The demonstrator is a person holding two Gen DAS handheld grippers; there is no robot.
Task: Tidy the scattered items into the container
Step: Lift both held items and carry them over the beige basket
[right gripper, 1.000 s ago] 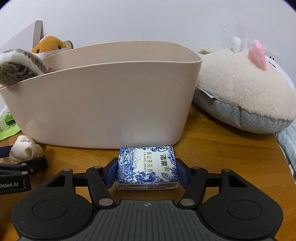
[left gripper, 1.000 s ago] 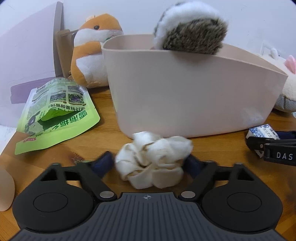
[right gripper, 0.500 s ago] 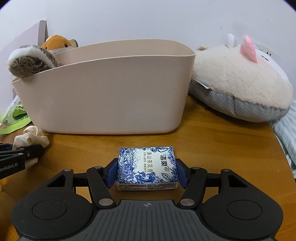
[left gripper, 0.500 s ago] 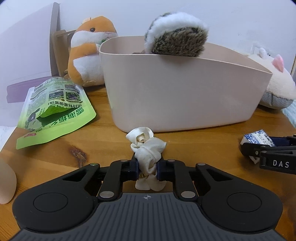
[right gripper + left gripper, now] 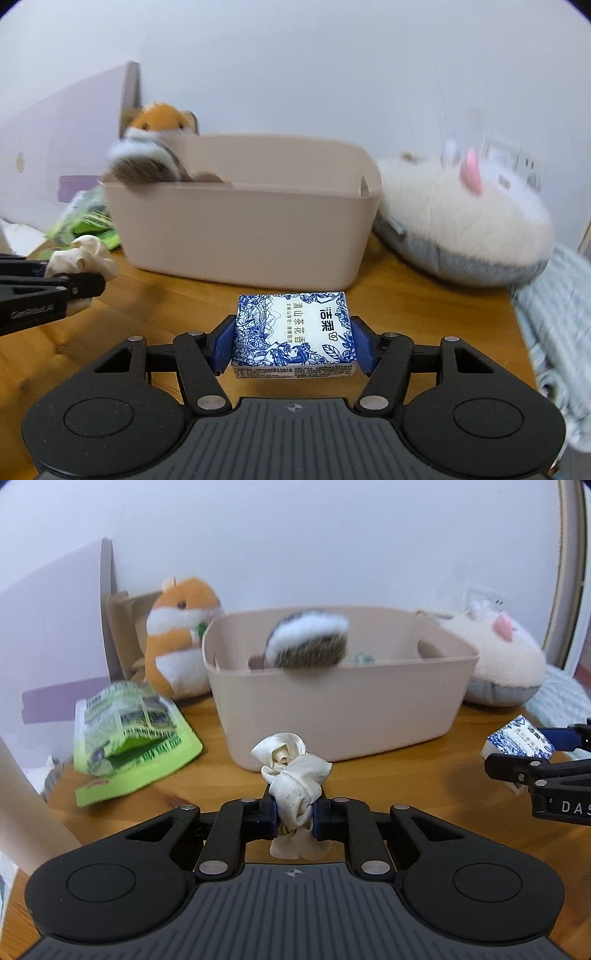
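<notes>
So both grabbers have something right now. The left gripper [image 5: 294,814] is squeezed tight around a cream satin scrunchie [image 5: 291,775], pinching it so narrow that the fabric bunches up above the pads and a bit hangs out below. It's lifted off the wooden table [image 5: 406,775], in front of the near wall of the beige plastic bin [image 5: 332,716].

The right gripper [image 5: 294,349] is clamped about half wide on a blue-and-white floral tissue pack [image 5: 293,332], a blue pad pressed against each short end, pack lying flat with the printed side up. It's also held above the table, in front of the bin and a bit toward its right end. From the left camera you can see that pack poking out at the right edge, level with the scrunchie.

Inside the bin there's already a fuzzy grey-brown and white plush [image 5: 308,642] hanging over the near rim, plus some smaller stuff I can't make out.

Around it: an orange hamster plush [image 5: 177,635] standing behind the bin's left corner, a crumpled green snack bag [image 5: 129,734] lying on the table to the left, and a big cream plush with a pink ear [image 5: 506,664] slumped against the bin's right side. Background is a bit blurry.
</notes>
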